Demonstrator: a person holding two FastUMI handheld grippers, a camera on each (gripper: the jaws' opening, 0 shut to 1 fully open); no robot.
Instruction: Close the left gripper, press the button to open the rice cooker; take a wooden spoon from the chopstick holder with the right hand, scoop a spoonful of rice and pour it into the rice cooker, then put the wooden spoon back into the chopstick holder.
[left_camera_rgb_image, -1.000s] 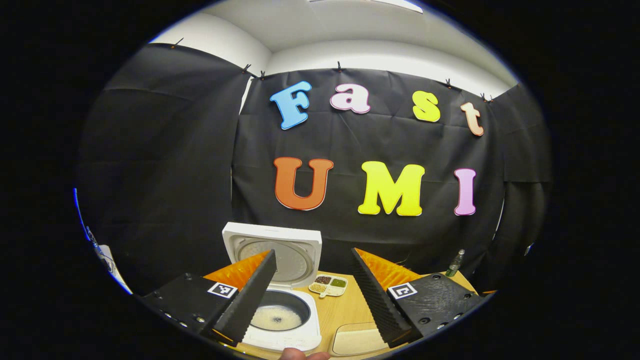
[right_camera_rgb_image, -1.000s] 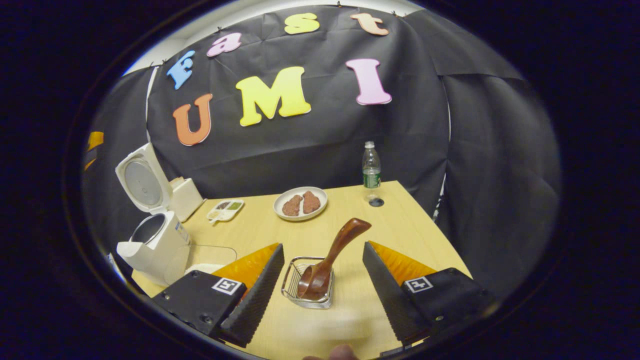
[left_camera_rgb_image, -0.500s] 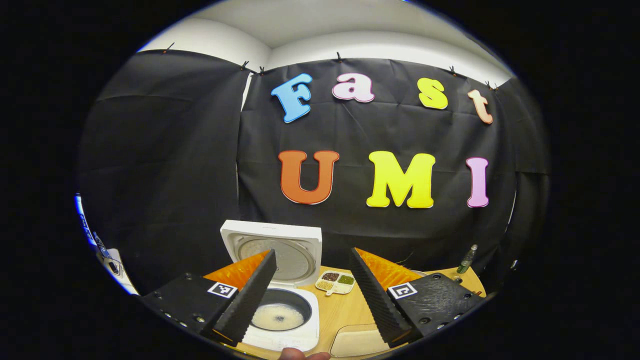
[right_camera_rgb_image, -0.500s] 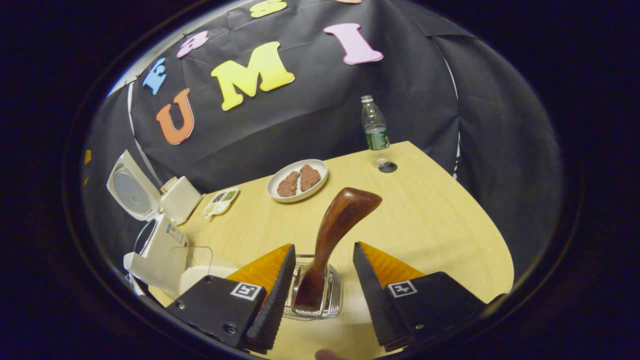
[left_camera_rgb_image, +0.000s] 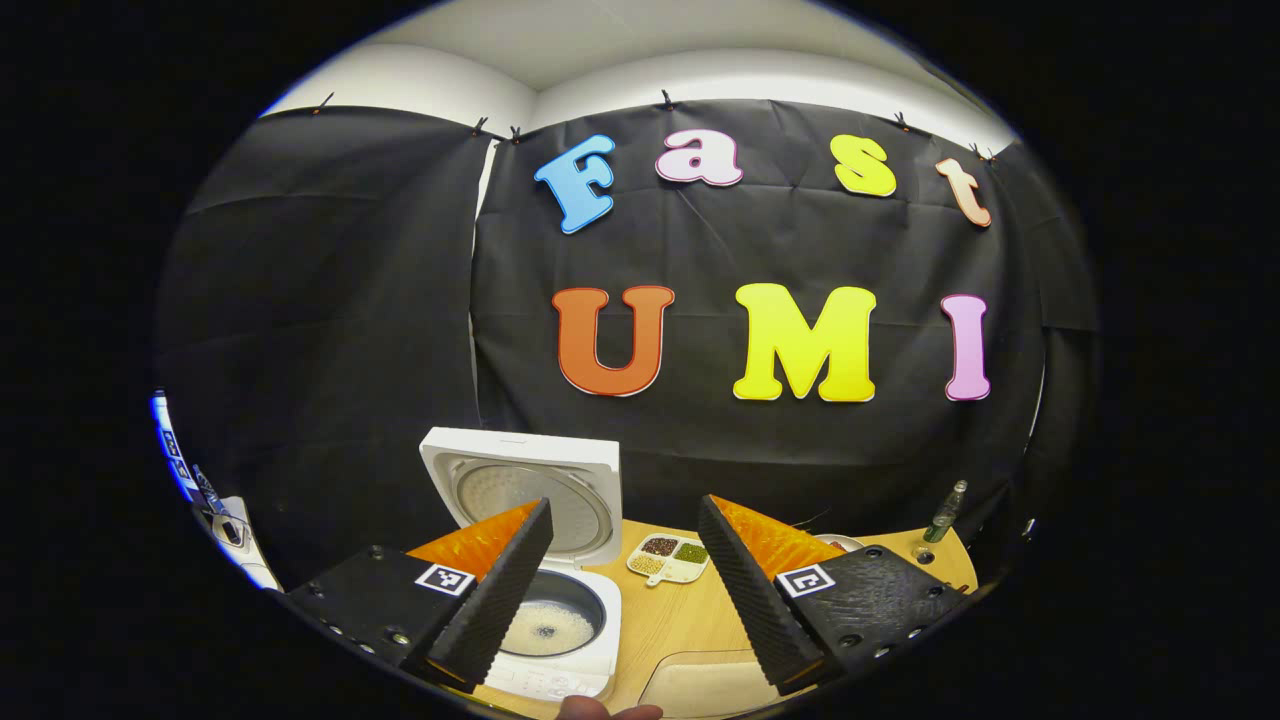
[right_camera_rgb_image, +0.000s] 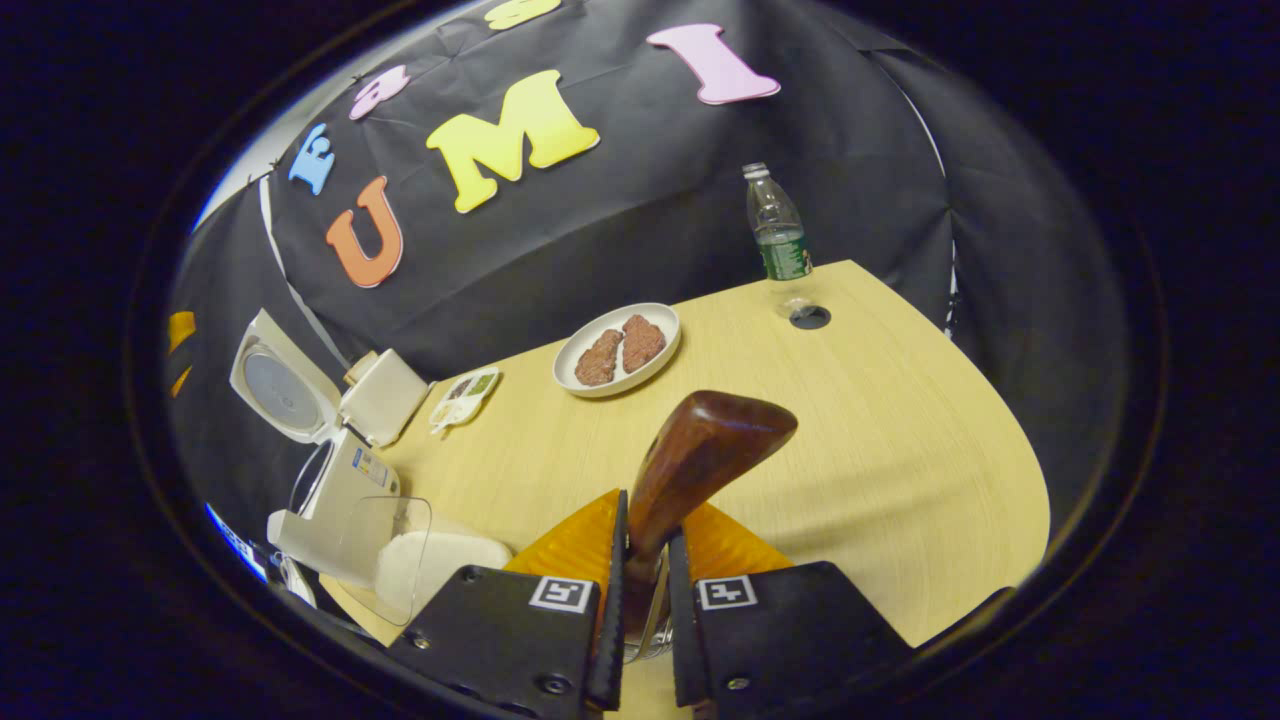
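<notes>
Counts on the wooden table

There was one rice cooker, one wooden spoon, one plate bearing two brown patties, one water bottle, one divided dish with four compartments, and one clear rice container.

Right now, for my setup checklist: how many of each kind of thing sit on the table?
White rice cooker, lid open: 1
Brown wooden spoon: 1
White plate of brown patties: 1
Clear plastic bottle: 1
Divided grain dish: 1
Total: 5
</notes>
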